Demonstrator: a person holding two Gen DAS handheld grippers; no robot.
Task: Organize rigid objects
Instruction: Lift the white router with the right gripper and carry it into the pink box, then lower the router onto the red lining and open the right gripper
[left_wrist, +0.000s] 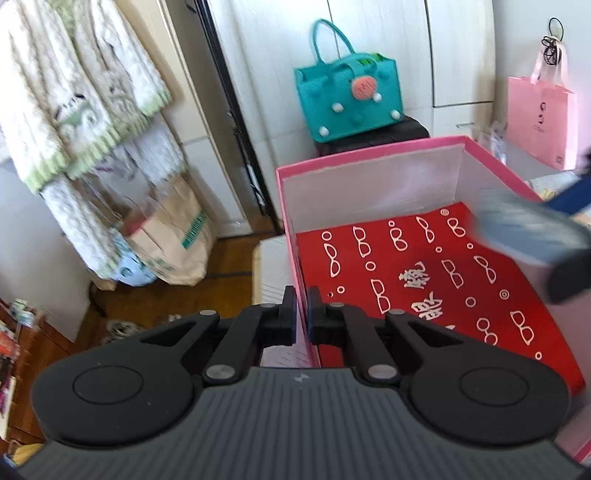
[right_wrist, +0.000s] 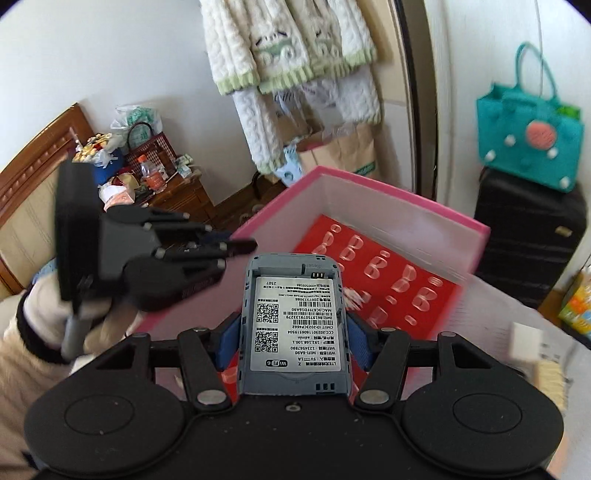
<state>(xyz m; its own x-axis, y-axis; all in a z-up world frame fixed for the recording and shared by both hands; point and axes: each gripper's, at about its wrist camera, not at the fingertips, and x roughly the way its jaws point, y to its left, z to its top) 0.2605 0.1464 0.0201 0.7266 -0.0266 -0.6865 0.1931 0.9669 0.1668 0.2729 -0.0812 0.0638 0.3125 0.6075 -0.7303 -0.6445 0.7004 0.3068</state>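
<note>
With only a red glasses-print cloth (left_wrist: 424, 280) inside the pink cardboard box (left_wrist: 369, 155), the right gripper (right_wrist: 293, 332) gripped a grey-blue pocket router (right_wrist: 293, 321) at its six o'clock edge, left gripper (left_wrist: 302, 314) pinching the box's wall.

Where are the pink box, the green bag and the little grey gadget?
pink box (left_wrist: 369, 151): left wrist view, far rim.
green bag (left_wrist: 351, 99): left wrist view, front panel.
grey gadget (right_wrist: 293, 325): right wrist view, white label.

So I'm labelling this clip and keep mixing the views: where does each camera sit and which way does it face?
Left wrist: on the left gripper, shut on the pink box wall, facing down into the box; the right gripper's blurred device enters.
Right wrist: on the right gripper, gripping the grey device, facing the box; a gloved hand holds the left gripper.
Shared: box, red sheet, teal bag.
</note>
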